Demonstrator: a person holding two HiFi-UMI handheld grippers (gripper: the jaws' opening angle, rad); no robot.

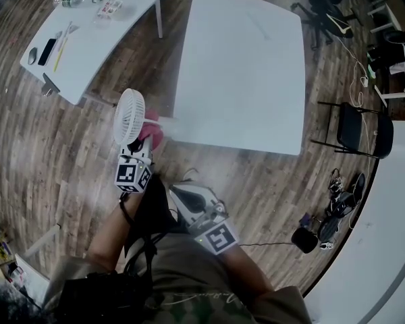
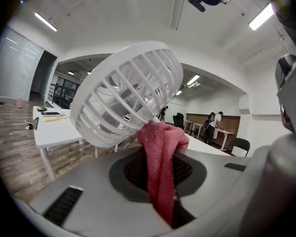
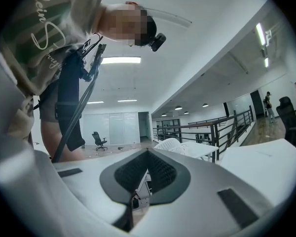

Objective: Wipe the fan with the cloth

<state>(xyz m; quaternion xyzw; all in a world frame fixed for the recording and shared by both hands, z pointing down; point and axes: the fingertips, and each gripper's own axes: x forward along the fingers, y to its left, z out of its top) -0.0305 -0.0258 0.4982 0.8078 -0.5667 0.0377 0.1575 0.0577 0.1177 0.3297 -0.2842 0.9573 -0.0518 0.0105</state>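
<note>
A small white fan [image 1: 129, 115] with a round grille stands off the near left corner of the big white table [image 1: 243, 66]; its base is hidden. My left gripper [image 1: 142, 147] is shut on a pink-red cloth [image 1: 152, 133] and holds it against the fan's lower right side. In the left gripper view the cloth [image 2: 158, 142] hangs bunched between the jaws of the left gripper [image 2: 164, 181] and touches the rim of the fan [image 2: 128, 93]. My right gripper [image 1: 178, 193] is shut and empty, close to the person's body. The right gripper [image 3: 138, 181] looks level, with the fan [image 3: 170, 144] small and far off.
A second white table [image 1: 88, 32] at the upper left carries a bottle, a phone and small items. A black folding chair [image 1: 354, 130] and an office chair [image 1: 324, 12] stand at the right. Cables and gear [image 1: 331, 214] lie on the wood floor.
</note>
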